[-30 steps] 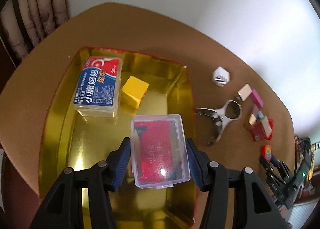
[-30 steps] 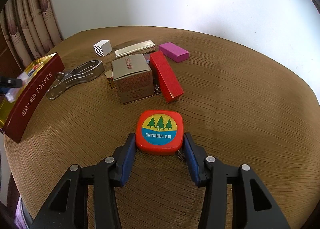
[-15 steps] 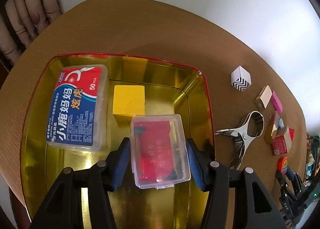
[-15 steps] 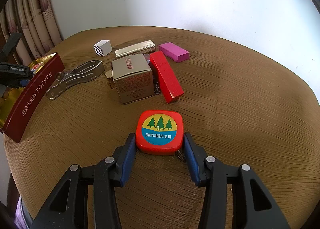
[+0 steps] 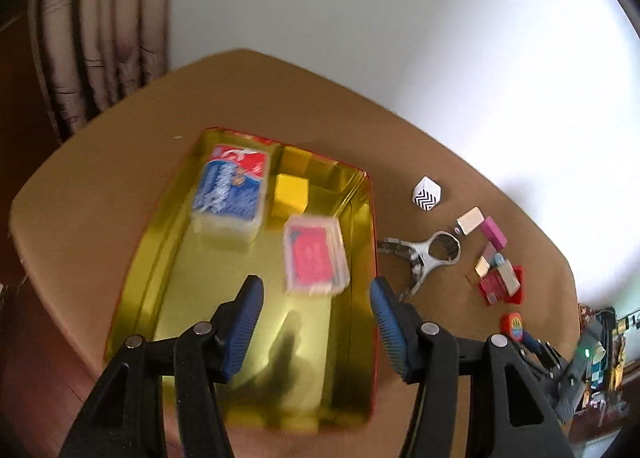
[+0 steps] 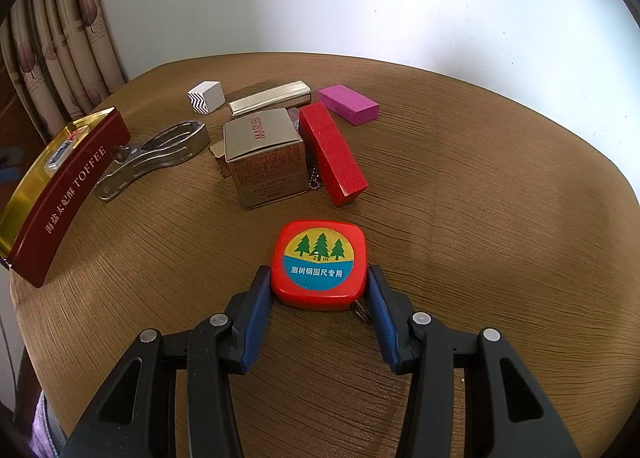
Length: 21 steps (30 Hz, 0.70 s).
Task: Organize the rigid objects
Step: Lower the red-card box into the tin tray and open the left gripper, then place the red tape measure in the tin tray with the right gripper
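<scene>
The gold-lined toffee tin sits toward the bench's left edge, its red outer wall facing the loose things, and holds three items: a clear floss-pick box with a blue and red label at the far left of the tin, a yellow block just beside it toward the far wall, and a clear plastic case with red contents lying along the tin's right wall. The left gripper hangs above the tin's near half with its jaws spread and nothing between them; the clear plastic case lies beyond its fingertips, apart from both pads. On the bare bench to the right of the tin lie a metal hole punch nearest the tin, then a cardboard carton with a red block leaning alongside it, and behind these, toward the far edge, a white zigzag-patterned box, a flat gold bar and a pink block. Nearer the front edge the red tape measure rests flat on the bench, and the right gripper has pinched it, one blue pad against each side.
</scene>
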Each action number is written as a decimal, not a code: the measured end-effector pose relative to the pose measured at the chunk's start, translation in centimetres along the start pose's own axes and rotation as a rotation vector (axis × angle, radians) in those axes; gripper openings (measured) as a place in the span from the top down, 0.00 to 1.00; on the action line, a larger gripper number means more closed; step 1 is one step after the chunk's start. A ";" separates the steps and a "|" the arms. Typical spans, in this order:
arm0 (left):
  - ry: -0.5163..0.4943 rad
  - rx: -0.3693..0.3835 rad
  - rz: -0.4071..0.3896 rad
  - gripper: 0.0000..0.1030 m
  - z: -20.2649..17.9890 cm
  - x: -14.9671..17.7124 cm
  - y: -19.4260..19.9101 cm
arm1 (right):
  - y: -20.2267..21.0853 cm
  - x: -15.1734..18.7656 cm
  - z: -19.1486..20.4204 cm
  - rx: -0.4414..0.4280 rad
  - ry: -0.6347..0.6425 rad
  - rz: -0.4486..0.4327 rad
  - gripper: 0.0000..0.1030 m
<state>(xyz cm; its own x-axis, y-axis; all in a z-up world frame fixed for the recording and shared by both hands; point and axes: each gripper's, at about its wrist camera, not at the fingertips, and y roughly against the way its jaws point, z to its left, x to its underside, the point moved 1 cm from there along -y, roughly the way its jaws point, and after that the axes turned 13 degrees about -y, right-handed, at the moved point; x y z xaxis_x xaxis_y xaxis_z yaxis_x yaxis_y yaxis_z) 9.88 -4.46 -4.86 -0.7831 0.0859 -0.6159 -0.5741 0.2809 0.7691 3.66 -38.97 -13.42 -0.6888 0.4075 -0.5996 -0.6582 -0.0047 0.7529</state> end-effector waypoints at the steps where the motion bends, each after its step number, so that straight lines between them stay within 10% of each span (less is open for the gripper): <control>1: 0.005 -0.003 -0.027 0.44 0.0 1.3 1.2 | 0.0 0.0 0.1 0.003 0.003 0.001 0.57; 10: -0.015 -0.121 -0.070 0.43 1.1 8.7 4.6 | 0.9 0.6 0.1 0.006 -0.023 0.031 0.57; 21: -0.011 -0.133 -0.121 0.43 1.4 9.5 5.7 | 6.0 0.2 8.0 -0.155 0.057 0.018 0.57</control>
<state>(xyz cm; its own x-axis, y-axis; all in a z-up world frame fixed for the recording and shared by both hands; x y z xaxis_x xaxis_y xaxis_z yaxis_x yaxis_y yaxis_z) -0.44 -0.72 -6.59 -0.7043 0.0701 -0.7064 -0.6908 0.1611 0.7048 2.05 -31.58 -6.82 -0.7142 0.3536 -0.6040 -0.6814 -0.1539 0.7156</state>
